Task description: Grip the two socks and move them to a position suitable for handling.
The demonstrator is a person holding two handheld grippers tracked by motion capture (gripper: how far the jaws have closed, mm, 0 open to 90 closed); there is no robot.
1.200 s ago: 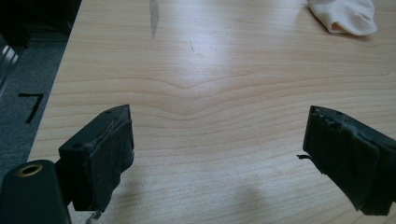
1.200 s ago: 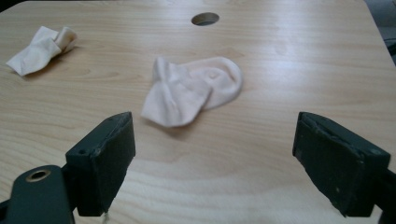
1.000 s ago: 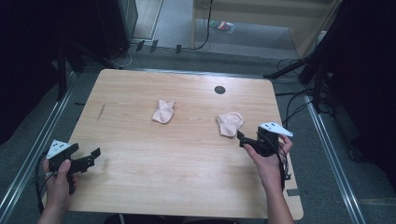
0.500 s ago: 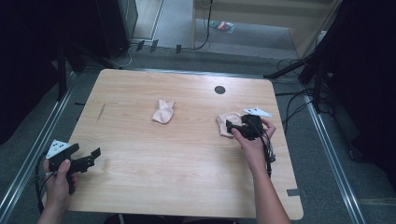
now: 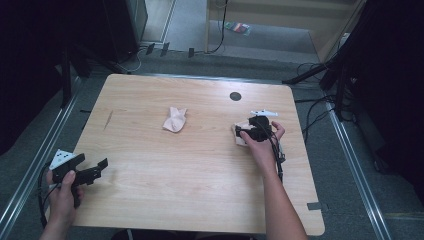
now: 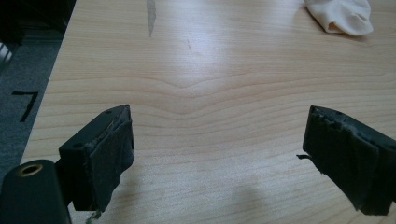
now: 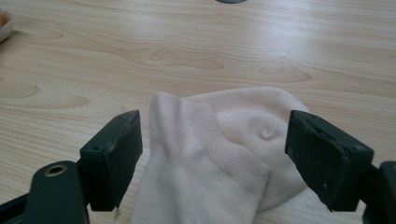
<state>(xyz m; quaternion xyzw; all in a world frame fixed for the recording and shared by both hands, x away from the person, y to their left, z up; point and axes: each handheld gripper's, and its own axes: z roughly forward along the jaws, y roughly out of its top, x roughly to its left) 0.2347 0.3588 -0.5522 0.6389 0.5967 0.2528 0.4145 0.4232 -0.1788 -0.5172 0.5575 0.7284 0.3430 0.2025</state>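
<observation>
Two pale pink socks lie on the wooden table (image 5: 200, 165). One sock (image 5: 174, 120) (image 6: 341, 16) rests crumpled near the table's middle. The other sock (image 5: 240, 136) (image 7: 219, 149) lies at the right, and my right gripper (image 5: 246, 132) (image 7: 212, 158) stands open right over it, one jaw on each side of the cuff end. At the table's front left corner, my left gripper (image 5: 97, 169) (image 6: 217, 163) is held open above bare wood, far from both socks.
A round dark cable hole (image 5: 235, 96) (image 7: 231, 1) sits in the tabletop behind the right sock. A grey scuff mark (image 5: 108, 119) (image 6: 150, 14) runs along the wood at the left. Cables and dark stands surround the table on the floor.
My right gripper has moved forward and leftward from beside the right sock to straddle it. The left gripper has stayed in place.
</observation>
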